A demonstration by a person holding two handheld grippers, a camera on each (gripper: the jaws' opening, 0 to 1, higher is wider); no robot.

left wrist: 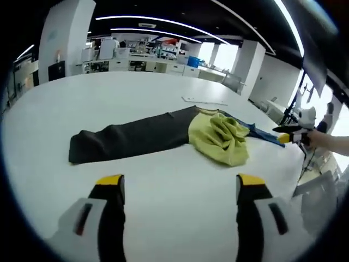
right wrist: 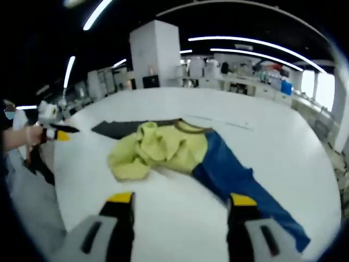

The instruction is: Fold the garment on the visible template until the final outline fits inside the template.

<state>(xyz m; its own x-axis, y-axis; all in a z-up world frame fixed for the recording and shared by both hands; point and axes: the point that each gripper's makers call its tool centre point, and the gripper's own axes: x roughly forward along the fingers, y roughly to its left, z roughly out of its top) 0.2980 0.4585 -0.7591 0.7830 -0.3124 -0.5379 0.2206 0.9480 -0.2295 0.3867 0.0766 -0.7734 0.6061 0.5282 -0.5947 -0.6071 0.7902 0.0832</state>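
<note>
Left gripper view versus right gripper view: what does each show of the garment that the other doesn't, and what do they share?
The left gripper view alone shows the dark sleeve laid out full length toward its cuff; the blue sleeve is a thin strip behind the bunched yellow body. The right gripper view alone shows the blue sleeve stretched out toward the camera, with the dark sleeve mostly hidden behind the yellow body. Both show the crumpled yellow middle on the white table, and each view's own jaws open above it, touching nothing.
</note>
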